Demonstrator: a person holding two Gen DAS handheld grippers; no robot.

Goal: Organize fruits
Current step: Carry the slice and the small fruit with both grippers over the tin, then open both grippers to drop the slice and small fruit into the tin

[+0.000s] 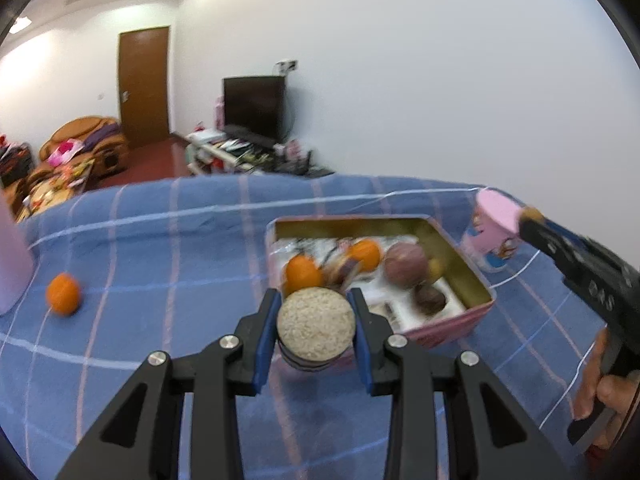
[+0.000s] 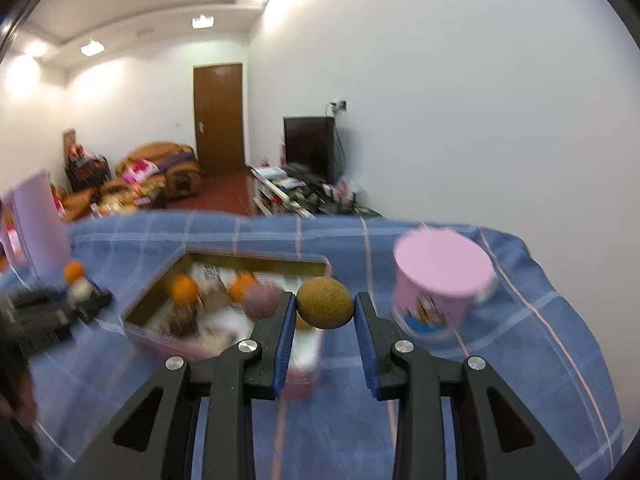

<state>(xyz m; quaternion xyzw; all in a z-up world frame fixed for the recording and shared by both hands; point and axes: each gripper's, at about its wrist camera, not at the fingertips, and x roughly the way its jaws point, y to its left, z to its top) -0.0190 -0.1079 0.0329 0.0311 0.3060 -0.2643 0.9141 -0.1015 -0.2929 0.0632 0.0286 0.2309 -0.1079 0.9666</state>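
Blue checked cloth [image 1: 160, 240] covers the table; sofa and door lie behind.
Tin [image 1: 476, 304]: open, holds oranges and dark fruits, likely the sorting source.
Left gripper [image 1: 316, 322]: pads pinch a round grainy-topped cake [image 1: 316, 326], carried clear of the tin.
Right gripper [image 2: 325, 308]: nearly closed on a brown fruit [image 2: 325, 307], lifted beside the pink tub [image 2: 440, 276], its probable destination.
Loose orange [image 1: 63, 294]: on cloth, unsorted.
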